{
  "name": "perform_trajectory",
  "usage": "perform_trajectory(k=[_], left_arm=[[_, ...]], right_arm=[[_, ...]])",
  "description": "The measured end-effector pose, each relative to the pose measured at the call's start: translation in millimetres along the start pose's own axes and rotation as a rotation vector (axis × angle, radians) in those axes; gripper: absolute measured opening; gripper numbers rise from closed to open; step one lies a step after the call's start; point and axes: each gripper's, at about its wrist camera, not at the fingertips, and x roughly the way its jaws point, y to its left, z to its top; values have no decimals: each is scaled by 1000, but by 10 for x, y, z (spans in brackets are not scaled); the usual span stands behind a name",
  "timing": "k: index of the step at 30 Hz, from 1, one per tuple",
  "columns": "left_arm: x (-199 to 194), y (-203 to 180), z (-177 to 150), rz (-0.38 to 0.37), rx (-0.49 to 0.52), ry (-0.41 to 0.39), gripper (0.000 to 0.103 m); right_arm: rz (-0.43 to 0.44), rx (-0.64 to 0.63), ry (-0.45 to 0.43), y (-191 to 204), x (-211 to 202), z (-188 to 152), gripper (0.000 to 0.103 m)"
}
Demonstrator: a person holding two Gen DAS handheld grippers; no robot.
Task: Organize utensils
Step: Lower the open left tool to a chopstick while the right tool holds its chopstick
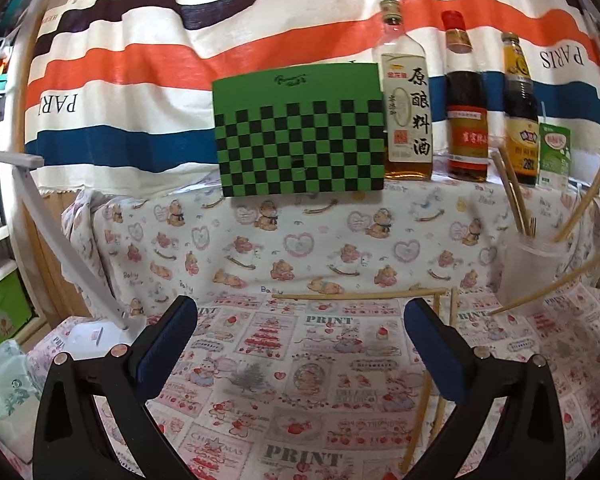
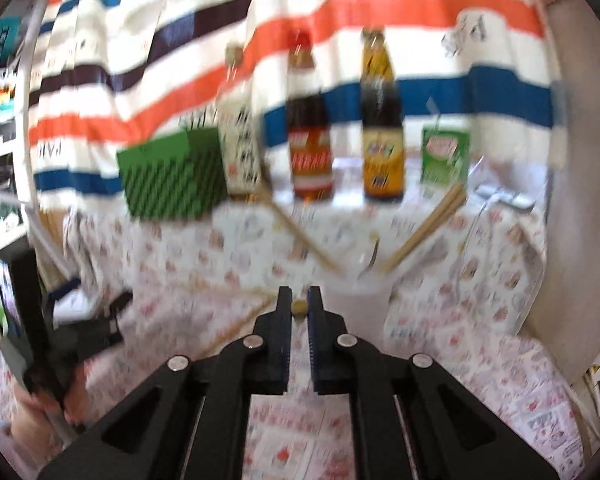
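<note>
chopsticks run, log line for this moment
left claw: open, empty | right claw: shut on chopstick | cup: holds chopsticks | loose chopsticks on table

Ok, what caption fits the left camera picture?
Open left gripper above loose chopsticks, beside the cup.

Bottles (image 1: 406,92): three
Drink carton (image 1: 555,154): one
Checkered box (image 1: 300,136): one
Cup (image 1: 530,272): one
Chopsticks in cup (image 1: 510,190): about four
Loose chopsticks (image 1: 360,295): about four
Grippers (image 1: 300,344): two
</note>
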Motion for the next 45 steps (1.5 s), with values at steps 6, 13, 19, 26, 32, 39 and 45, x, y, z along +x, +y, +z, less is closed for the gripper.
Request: perform_trajectory(k=[6,13,19,26,32,39,45], left_arm=[[161,-22,-19,-151,-4,113,102],[286,-244,-69,-147,85,202,80],[426,-253,-124,-212,59,299,58],[389,-396,-166,-322,118,333,29],[465,-523,-254,-409,155,429,23],[549,-695,-357,-371,237,512,20],[551,-707,-385,-354,242,529,20]], right_arm=[[4,46,-112,-154,-31,137,7],[-32,101,-54,-304,65,6,7],[-26,81,-109,-288,-115,28,7],[-2,119,-114,-340,-154,26,7],[5,132,-126,-353,-200,35,7],[22,135,-117,-355,-201,34,7],[26,138,-121,-350,-218,33,7]])
